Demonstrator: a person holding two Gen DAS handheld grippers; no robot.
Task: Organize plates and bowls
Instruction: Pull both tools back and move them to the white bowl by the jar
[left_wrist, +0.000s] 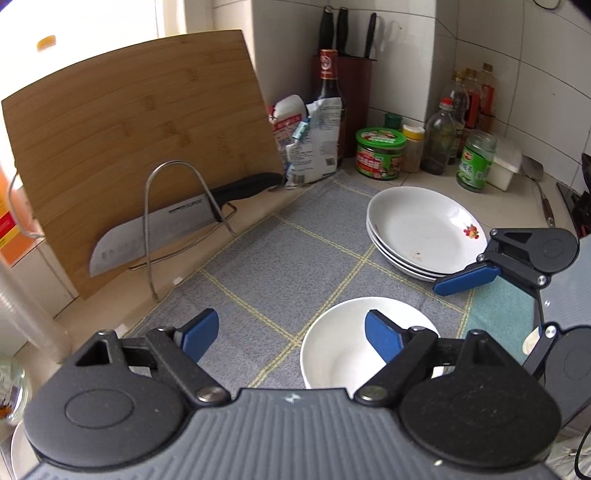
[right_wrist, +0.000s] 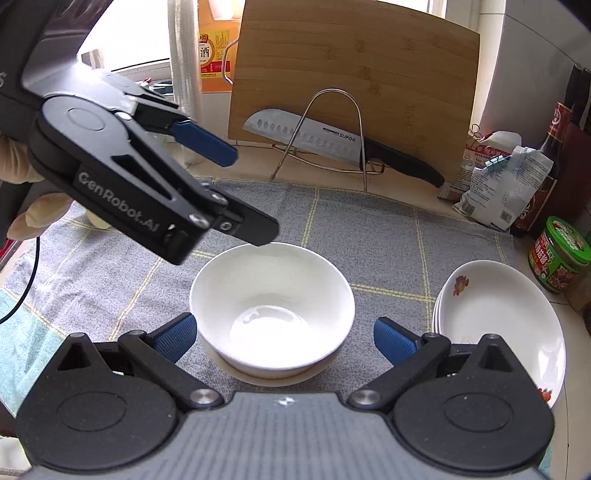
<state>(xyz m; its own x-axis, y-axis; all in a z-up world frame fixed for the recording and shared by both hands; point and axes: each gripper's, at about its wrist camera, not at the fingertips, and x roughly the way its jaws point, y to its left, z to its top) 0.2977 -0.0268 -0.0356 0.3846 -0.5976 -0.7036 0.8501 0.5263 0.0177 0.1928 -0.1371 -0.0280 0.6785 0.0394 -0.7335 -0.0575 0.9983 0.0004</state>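
Right gripper (right_wrist: 284, 341) stood nearest, jaws wide apart either side of the white bowl (right_wrist: 271, 306), pads not touching it. The bowl sat nested in a second bowl (right_wrist: 273, 374), of which only the rim showed beneath. Both rested on the grey checked dish towel (right_wrist: 388, 236). The top bowl was empty, its glazed inside catching the light.

Judgement on handling: glazed ceramic, stiff, moderately heavy, slick and liable to chip. The wall flares outward, so a squeeze across the outside could ride upward and slip. Better to pinch the rim, one pad inside and one outside. Lifting the top bowl alone might drag the lower one if they stick.

Left gripper (right_wrist: 236, 192) hung above the bowl's far rim, jaws apart and holding nothing. From its own camera, one blue pad (left_wrist: 382, 338) sat over the bowl's mouth.

To the right, a stack of shallow white plates (right_wrist: 502, 317) with a small floral print, about three as counted in the left wrist view; the top one was empty save for a faint smear. Same fragile, slippery ware; take them by the rim edge.

Farther off, a santoku knife (right_wrist: 310, 136) in a wire rack (right_wrist: 332, 133), in front of a bamboo cutting board (right_wrist: 369, 59). At the far right, a green-lidded jar (right_wrist: 559, 253), contents not visible.
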